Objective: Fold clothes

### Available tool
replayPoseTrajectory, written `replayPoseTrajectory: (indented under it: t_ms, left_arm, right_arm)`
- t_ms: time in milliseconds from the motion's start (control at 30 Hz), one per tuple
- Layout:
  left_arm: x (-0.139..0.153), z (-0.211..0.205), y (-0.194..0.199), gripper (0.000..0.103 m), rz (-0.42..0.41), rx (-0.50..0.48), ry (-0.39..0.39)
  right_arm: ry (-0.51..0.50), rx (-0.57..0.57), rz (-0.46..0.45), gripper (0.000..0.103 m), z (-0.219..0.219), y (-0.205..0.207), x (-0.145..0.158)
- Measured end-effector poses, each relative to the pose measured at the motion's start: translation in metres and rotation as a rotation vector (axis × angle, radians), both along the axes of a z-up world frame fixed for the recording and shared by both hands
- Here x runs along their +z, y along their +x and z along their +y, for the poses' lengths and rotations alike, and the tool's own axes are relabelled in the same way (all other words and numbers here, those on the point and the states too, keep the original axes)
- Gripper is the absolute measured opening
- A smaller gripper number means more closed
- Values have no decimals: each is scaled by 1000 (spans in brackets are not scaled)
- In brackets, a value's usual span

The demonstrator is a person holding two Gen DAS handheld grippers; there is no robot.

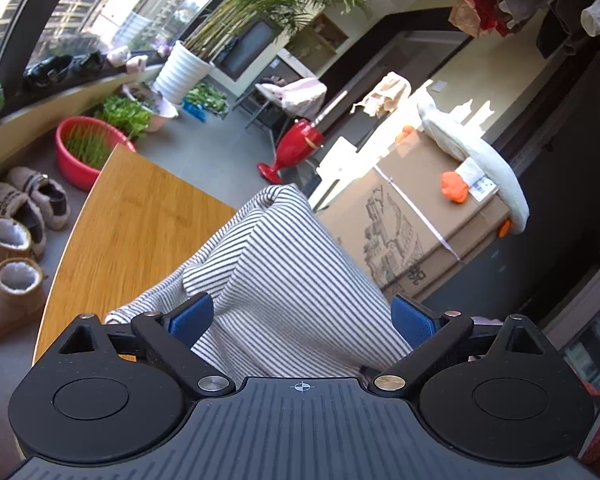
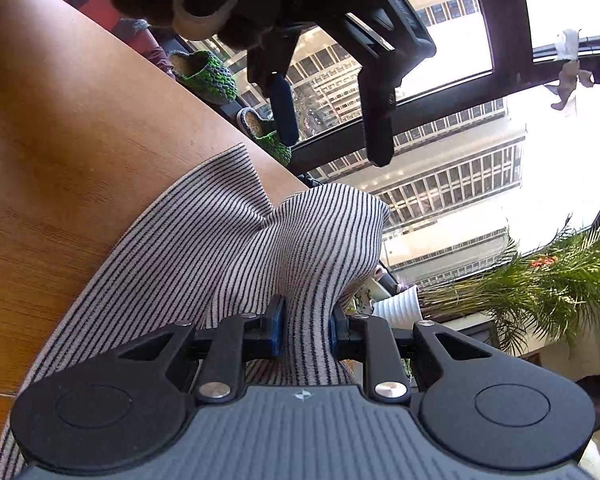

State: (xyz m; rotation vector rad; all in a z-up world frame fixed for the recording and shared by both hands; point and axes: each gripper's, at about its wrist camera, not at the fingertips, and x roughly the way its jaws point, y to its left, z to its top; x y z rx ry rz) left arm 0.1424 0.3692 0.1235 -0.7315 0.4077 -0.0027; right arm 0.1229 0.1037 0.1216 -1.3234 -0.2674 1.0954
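A black-and-white striped garment [image 1: 284,280] lies partly on the wooden table [image 1: 140,216] and is lifted at one end. My left gripper [image 1: 302,314] stands wide open with the striped cloth bunched between its blue pads, which do not pinch it. My right gripper [image 2: 304,330] is shut on a fold of the striped garment [image 2: 228,248] and holds it up off the wooden table [image 2: 60,140]. The left gripper [image 2: 332,120] shows open at the top of the right wrist view, above the cloth.
A cardboard box [image 1: 412,216] with a white plush toy [image 1: 472,152] stands beyond the table's far edge. Boots [image 1: 12,264], a red basin [image 1: 88,148] and potted plants [image 1: 188,68] sit on the floor at the left. Knitted slippers [image 2: 208,76] lie on the window sill.
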Motion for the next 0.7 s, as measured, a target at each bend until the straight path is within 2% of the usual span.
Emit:
replayPoseTrajectory:
  t_ms: [100, 133, 167, 267, 333, 367, 433, 500, 533, 600, 667, 700]
  left_arm:
    - [12, -1, 6, 99, 19, 36, 54]
    - [14, -1, 11, 99, 30, 45, 75]
    - [16, -2, 15, 99, 42, 52, 97]
    - [13, -10, 29, 96, 104, 65, 196]
    - [2, -10, 33, 75, 168, 71, 243]
    - [-3, -9, 35, 73, 200, 73, 266]
    - [-15, -2, 32, 75, 238, 87, 257]
    - [-26, 4, 28, 79, 254, 101, 238]
    - [-30, 6, 24, 81, 253, 103, 224]
    - [-35, 7, 19, 81, 244, 102, 212]
    - [-37, 6, 18, 81, 243, 103, 214]
    - [-37, 5, 19, 81, 244, 104, 217]
  right_arm:
    - [-22, 67, -83, 21, -13, -31, -18]
    - [-27, 74, -68, 22, -16, -39, -21]
    - [-26, 70, -13, 23, -18, -45, -19]
    - [-15, 37, 214, 26, -22, -59, -7]
    - [11, 9, 362, 26, -32, -57, 10]
    - [42, -18, 442, 27, -40, -51, 23]
    - [116, -80, 583, 32, -59, -35, 49]
    - [228, -171, 700, 47, -84, -16, 73]
    - [289, -222, 753, 49, -99, -5, 83]
    - [423, -330, 880, 53, -131, 18, 96]
    - [552, -483, 1087, 56, -166, 49, 98]
    - [579, -535, 1159, 57, -176, 57, 94]
